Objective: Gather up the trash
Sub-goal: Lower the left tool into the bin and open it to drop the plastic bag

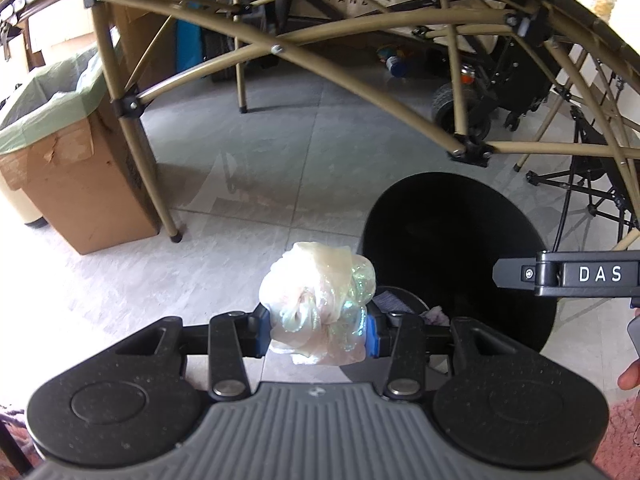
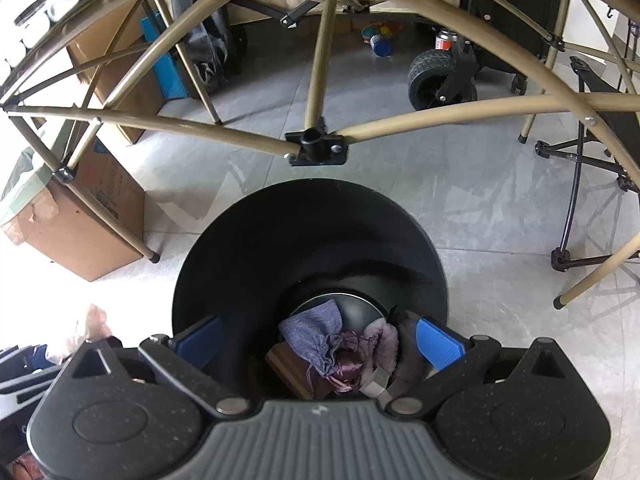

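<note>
In the left wrist view, the left gripper (image 1: pixel 319 330) sat in the lower middle of the frame, its blue pads pinching a crumpled wad of shiny plastic film (image 1: pixel 318 300) between them. The black bin (image 1: pixel 460 240) opened to the right of the wad and slightly above it in the frame, its near rim just beside the film, so the wad looked to need only a short carry to the right before it could drop. The film had no clear long axis; it was bunched into a rough ball. A black finger of the right gripper (image 1: pixel 560 274) reached in from the right edge over the bin's mouth.

In the right wrist view, the right gripper (image 2: pixel 319 340) hung directly above the bin (image 2: pixel 308 240), jaws spread wide with nothing between them. Below, at the bin's bottom, lay bluish cloth (image 2: pixel 316 332) and other discarded scraps. A cardboard box (image 2: pixel 80 220) stood at the left, well apart from the bin. This hand was the nearer to the bin, but empty.
</note>
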